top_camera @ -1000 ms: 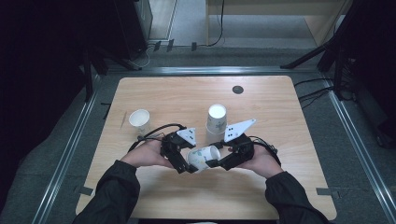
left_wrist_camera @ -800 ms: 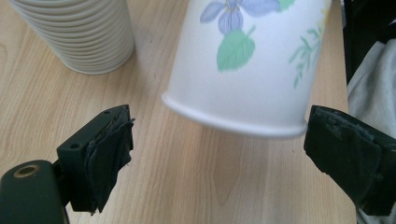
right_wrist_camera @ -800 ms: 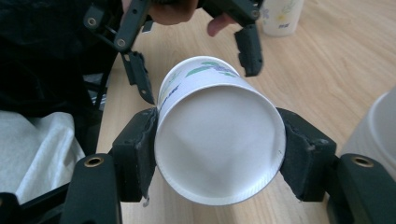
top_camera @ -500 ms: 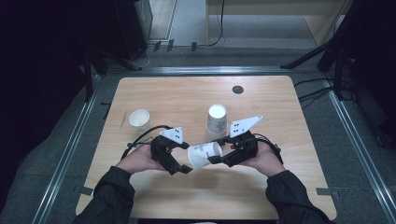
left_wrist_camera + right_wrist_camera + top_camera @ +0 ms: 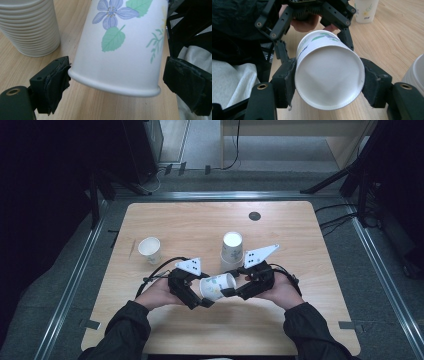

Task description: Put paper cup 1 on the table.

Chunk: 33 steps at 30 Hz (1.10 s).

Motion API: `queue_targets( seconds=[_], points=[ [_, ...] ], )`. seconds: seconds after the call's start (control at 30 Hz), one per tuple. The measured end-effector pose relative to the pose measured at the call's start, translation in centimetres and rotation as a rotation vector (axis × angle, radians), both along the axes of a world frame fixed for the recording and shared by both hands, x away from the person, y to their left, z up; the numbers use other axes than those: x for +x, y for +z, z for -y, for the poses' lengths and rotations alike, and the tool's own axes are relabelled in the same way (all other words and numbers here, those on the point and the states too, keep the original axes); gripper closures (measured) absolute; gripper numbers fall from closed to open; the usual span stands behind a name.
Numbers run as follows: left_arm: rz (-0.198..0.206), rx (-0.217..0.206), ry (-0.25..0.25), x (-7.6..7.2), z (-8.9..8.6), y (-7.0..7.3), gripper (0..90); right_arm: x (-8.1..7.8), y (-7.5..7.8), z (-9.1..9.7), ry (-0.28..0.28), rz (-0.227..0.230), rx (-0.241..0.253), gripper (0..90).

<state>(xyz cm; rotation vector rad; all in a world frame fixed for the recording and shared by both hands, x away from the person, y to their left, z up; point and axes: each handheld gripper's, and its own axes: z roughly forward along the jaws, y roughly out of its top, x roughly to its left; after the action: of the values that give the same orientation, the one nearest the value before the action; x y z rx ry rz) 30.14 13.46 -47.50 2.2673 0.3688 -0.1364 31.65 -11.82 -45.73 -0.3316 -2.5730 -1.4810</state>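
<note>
Wooden table [image 5: 300,320]: a floral cup [image 5: 217,285] is gripped at its base by the right gripper [image 5: 230,292]; the left gripper [image 5: 204,300] is spread around its rim, unclenched. Handover appears underway; closing comes next.

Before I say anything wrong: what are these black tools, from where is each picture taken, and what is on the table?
A person holds two hand-held grippers. The high view looks down on the wooden table; the other two pictures come from cameras riding on each gripper. The right gripper clamps the base end of a flowered paper cup lying on its side. The left gripper stands open around the cup's rim; one pad seems to touch it. On the table stand an upside-down cup stack and a single cup.
</note>
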Motion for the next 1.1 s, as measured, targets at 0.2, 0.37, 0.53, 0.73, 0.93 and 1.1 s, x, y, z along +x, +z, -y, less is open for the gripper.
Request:
queue_targets(
  seconds=[0.2,0.37,0.53,0.73,0.93,1.1],
  points=[
    [-0.003,-0.008,-0.007,0.1,0.2,-0.3,13.4,0.1,-0.1,-0.2,0.005,-0.012,-0.001,35.6],
    [0.018,-0.004,-0.005,0.1,0.0,-0.3,20.9,0.0,-0.1,-0.2,0.009,-0.019,-0.004,35.7],
    [0.026,0.000,-0.010,0.1,-0.1,-0.2,23.0,0.1,-0.1,-0.2,0.010,-0.025,-0.008,35.8],
    [0.028,0.000,-0.017,0.1,-0.3,-0.2,24.1,0.0,-0.1,-0.3,0.013,-0.029,-0.014,35.3],
    [0.027,0.004,0.000,0.4,-0.9,0.1,24.1,-0.1,-0.2,-0.3,0.007,0.007,-0.027,29.7],
    [0.025,0.008,0.017,0.8,-1.3,0.6,24.2,0.1,-0.2,0.0,-0.012,0.017,-0.039,24.7]
  ],
)
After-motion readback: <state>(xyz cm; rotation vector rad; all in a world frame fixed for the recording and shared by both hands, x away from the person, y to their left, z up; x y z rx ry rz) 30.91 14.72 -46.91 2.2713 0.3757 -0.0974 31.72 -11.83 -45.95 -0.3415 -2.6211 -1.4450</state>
